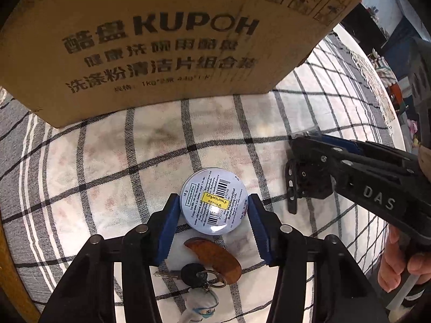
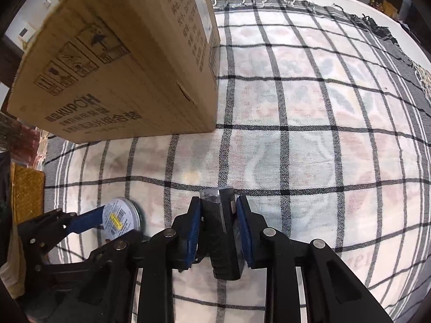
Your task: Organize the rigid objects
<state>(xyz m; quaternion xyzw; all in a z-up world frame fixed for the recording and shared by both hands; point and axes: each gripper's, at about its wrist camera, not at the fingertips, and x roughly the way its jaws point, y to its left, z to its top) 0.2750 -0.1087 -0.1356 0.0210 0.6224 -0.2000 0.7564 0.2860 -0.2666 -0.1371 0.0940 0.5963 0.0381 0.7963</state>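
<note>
The left claw [image 1: 214,208] is clamping the round tin [image 1: 213,201] on the checked tabletop [image 1: 107,161], while the right claw [image 2: 218,224] is gripping a dark block [image 2: 221,231] edge-up. Both probably are heading for the cardboard box [image 1: 161,40] standing beyond, the likely container.

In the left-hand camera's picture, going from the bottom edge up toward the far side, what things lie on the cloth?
Doll keychain figure → black-headed key → brown wooden piece → round tin between the left gripper pads → cardboard box.

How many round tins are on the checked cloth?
1. The round tin lies between the left tongs, in front of the cardboard box. The box may hide others.
</note>
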